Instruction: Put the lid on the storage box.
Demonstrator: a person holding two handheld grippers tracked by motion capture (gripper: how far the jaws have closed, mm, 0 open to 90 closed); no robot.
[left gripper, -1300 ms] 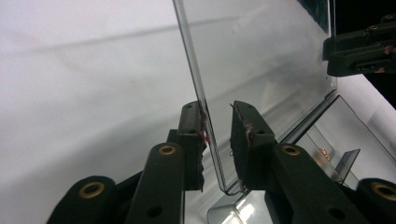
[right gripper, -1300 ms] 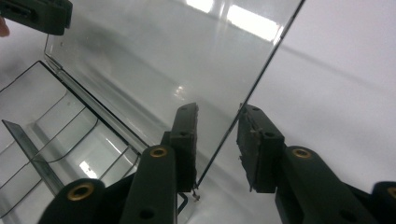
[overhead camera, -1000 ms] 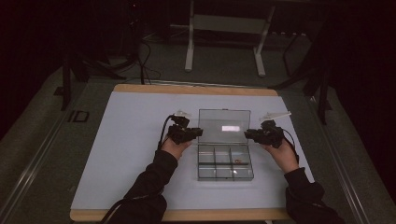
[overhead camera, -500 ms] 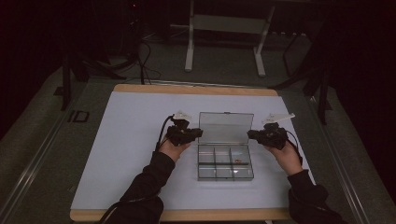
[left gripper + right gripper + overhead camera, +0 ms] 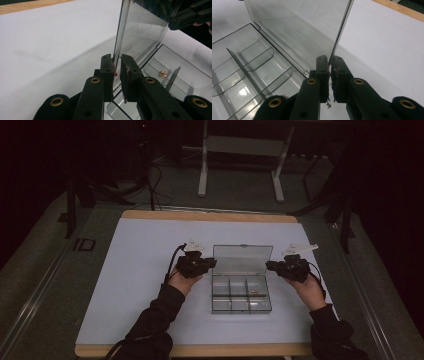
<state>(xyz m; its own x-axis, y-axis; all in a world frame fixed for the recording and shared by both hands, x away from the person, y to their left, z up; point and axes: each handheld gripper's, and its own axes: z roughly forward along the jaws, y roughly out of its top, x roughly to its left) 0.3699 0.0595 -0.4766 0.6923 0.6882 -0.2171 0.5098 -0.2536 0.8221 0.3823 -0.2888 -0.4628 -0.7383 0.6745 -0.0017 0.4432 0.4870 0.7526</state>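
A clear plastic compartment box (image 5: 241,294) sits on the white table cover (image 5: 135,285) between the two hands, its hinged lid (image 5: 242,259) raised and standing upright at the far side of the tray. The left gripper (image 5: 212,264) comes in from the lid's left edge, and in the left gripper view its two black jaws are nearly together with the lid's thin side edge (image 5: 120,37) running down between the pads; the pads (image 5: 111,68) press on that edge, so this gripper is clamped on the lid. The right gripper (image 5: 270,266) meets the lid from the opposite side at about the same height; its jaws have just been closing, and in the right gripper view they stand nearly together with the lid's right edge (image 5: 342,30) pinched between them. From the left gripper, the tray lies to the right of and below the jaws, and a small copper-coloured piece (image 5: 163,73) rests in one compartment beyond a divider. From the right gripper, the tray's curved dividers (image 5: 249,72) spread out to the left of the jaws, with bare white cover to their right.
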